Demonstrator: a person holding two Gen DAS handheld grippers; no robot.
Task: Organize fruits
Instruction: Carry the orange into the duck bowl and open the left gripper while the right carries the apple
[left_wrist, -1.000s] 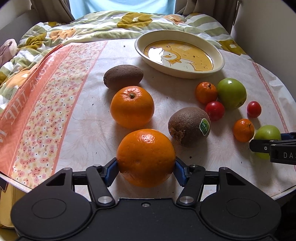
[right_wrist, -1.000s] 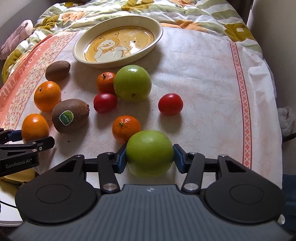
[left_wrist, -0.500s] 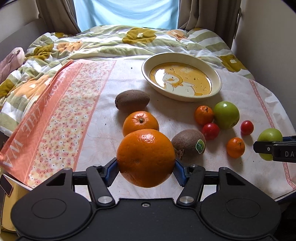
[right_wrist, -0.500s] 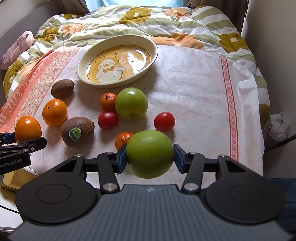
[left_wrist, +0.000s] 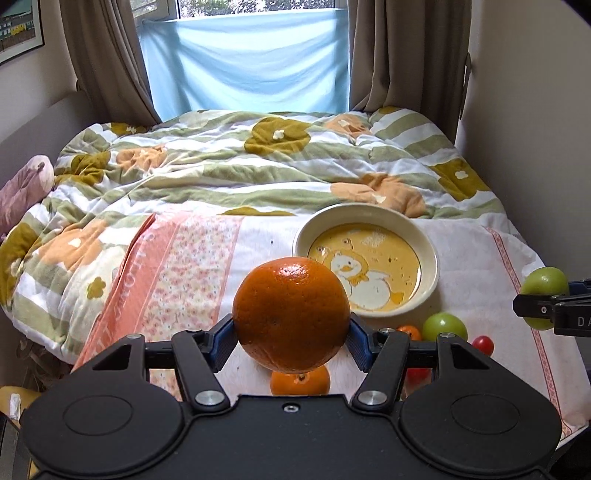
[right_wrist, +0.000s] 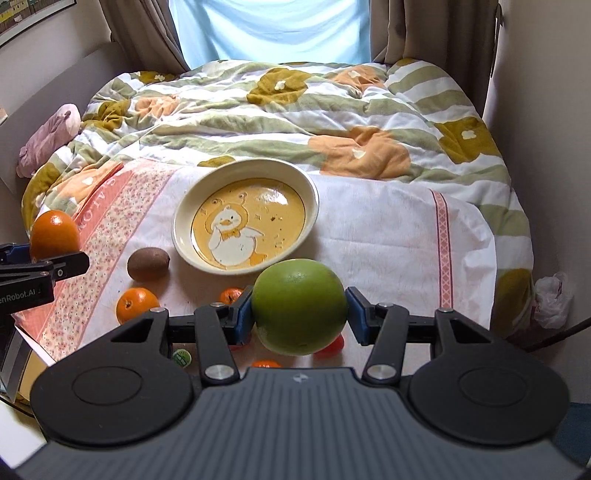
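Your left gripper (left_wrist: 291, 341) pinches the big orange (left_wrist: 291, 314) at frame centre; your right gripper (right_wrist: 300, 317) clamps the green apple (right_wrist: 300, 312). The plate (right_wrist: 312, 192), upper middle, is empty; everything else waits on the cloth.

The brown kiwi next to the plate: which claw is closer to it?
Left, probably. The left claw, holding an orange, hangs just left of the kiwi; the right claw, holding a green apple, is farther right.

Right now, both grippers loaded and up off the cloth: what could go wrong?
1. The orange is pinched only at its sides by the left gripper; round fruit could slip out.
2. Same for the green apple in the right gripper.
3. The duck plate sits on soft bedding; a drop might tip it or roll away.
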